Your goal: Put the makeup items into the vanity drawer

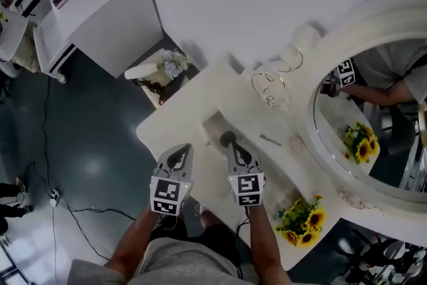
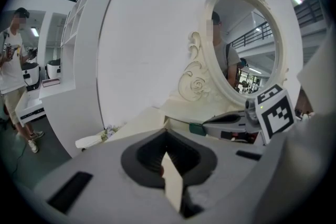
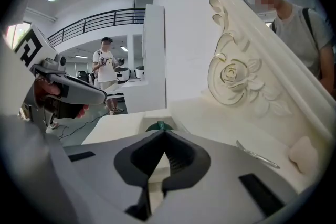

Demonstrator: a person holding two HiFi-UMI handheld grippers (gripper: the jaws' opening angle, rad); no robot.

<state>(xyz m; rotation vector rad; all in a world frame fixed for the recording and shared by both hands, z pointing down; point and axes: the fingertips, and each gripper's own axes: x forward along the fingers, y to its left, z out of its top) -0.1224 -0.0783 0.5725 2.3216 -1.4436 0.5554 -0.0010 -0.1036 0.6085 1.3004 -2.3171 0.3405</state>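
Down at the front of the vanity surface [image 1: 170, 122], both tools sit side by side and neither has anything in it. The left tool [image 1: 181, 150] has its jaws pinched together. The right tool [image 1: 235, 151] is the same, closed right up with only a sliver of pale surface showing through.

The drawer [image 1: 212, 125] looks open already, just ahead of the right tool's tips. There's a dark green round thing [image 3: 159, 126] in it, maybe a compact, can't say for sure. What's left out, as far as I can see, is a thin silvery stick [image 1: 270, 140], tweezers or a liner maybe. It's lying flat on the surface just right of the drawer. There's also a pale puff-looking lump [image 3: 303, 155] further along by the mirror.

My take: the stick is the next grab and the right tool is the obvious one for it. Open up first, come in low and pinch across its width near the middle. Otherwise something that flat will just skid or pivot.

Room-wise, the carved mirror frame [image 3: 233, 75] rises close behind the stick, so approach from the front. The bare surface between stick and drawer gives a short, clean path, just lift over the drawer's rim. The sunflowers [image 1: 303, 218] sit at the near right corner, well apart.
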